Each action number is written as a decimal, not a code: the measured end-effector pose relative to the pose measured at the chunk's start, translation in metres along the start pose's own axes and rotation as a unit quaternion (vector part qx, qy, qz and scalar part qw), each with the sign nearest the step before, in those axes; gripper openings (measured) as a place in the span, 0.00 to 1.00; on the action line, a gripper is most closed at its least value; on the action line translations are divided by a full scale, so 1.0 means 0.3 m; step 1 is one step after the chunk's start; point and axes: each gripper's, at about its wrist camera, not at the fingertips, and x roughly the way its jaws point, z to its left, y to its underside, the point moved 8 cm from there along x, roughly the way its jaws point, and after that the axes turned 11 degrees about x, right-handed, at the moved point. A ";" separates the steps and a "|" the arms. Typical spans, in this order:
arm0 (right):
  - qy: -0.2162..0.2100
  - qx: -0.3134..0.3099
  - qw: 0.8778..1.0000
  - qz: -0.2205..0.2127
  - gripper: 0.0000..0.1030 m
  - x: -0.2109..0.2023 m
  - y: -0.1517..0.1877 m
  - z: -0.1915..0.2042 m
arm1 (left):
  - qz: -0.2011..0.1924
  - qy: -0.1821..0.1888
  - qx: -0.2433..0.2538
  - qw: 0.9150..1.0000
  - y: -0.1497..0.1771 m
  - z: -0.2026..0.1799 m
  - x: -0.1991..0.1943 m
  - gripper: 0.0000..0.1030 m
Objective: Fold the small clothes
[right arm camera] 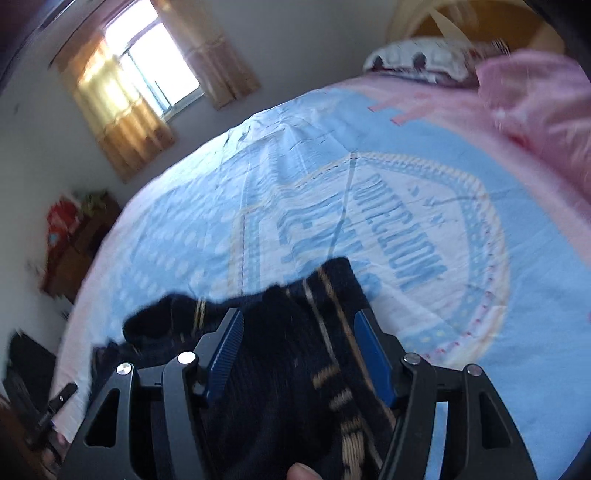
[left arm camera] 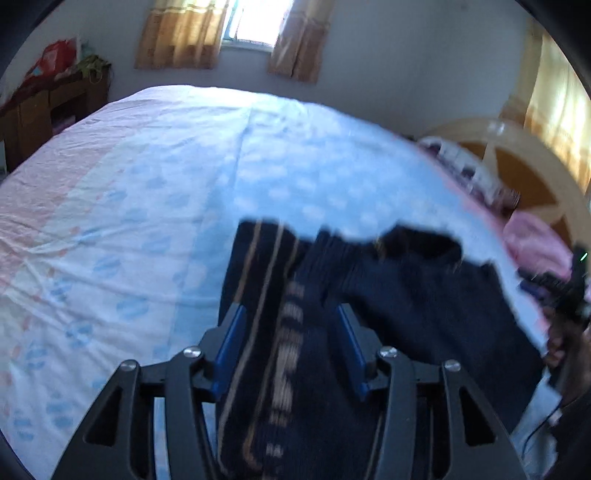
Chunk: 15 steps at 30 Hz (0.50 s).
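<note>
- On the bed (left arm camera: 147, 192), a dark knit garment (left arm camera: 424, 295) with tan stripes lies spread over the pale blue patterned sheet (right arm camera: 461, 221), between my two grippers.
- My left gripper (left arm camera: 290, 317) points down at the cloth; its blue pads (left arm camera: 231, 339) stand apart, with a striped fold of the garment running up between them. Whether the pads touch the knit is lost in blur; they do not look pressed on it.
- My right gripper (right arm camera: 299, 332) also tilts down over the garment (right arm camera: 280, 369); its jaws are spread, blue pads (right arm camera: 225, 354) on either side of a bunched, striped part of the cloth, not pinching it.
- A fingertip (right arm camera: 301, 472) shows at the bottom edge of the right view, just under the knit.
- Beyond the bed, curtains (left arm camera: 177, 33) frame a bright window (right arm camera: 159, 62); a pink blanket (right arm camera: 535, 103) is heaped near the headboard (left arm camera: 524, 162), and a wooden cabinet (left arm camera: 44, 110) stands by the wall.
</note>
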 end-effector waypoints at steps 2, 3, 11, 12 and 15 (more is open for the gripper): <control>0.008 -0.030 1.000 0.002 0.61 -0.026 0.037 0.014 | 0.016 -0.035 0.013 0.999 0.037 0.010 0.008 0.52; 0.011 -0.043 0.999 0.002 0.61 -0.040 0.057 0.016 | 0.022 -0.044 0.014 0.999 0.053 0.019 0.015 0.52; 0.100 -0.127 0.986 0.052 0.44 -0.020 0.211 -0.079 | 0.024 -0.023 -0.026 0.999 0.091 0.064 -0.005 0.52; 0.101 -0.116 0.987 0.052 0.44 -0.025 0.210 -0.101 | 0.016 -0.023 -0.025 0.999 0.089 0.058 -0.032 0.52; 0.078 -0.099 0.991 0.054 0.44 -0.061 0.221 -0.111 | -0.001 -0.018 -0.012 1.000 0.094 0.018 -0.092 0.56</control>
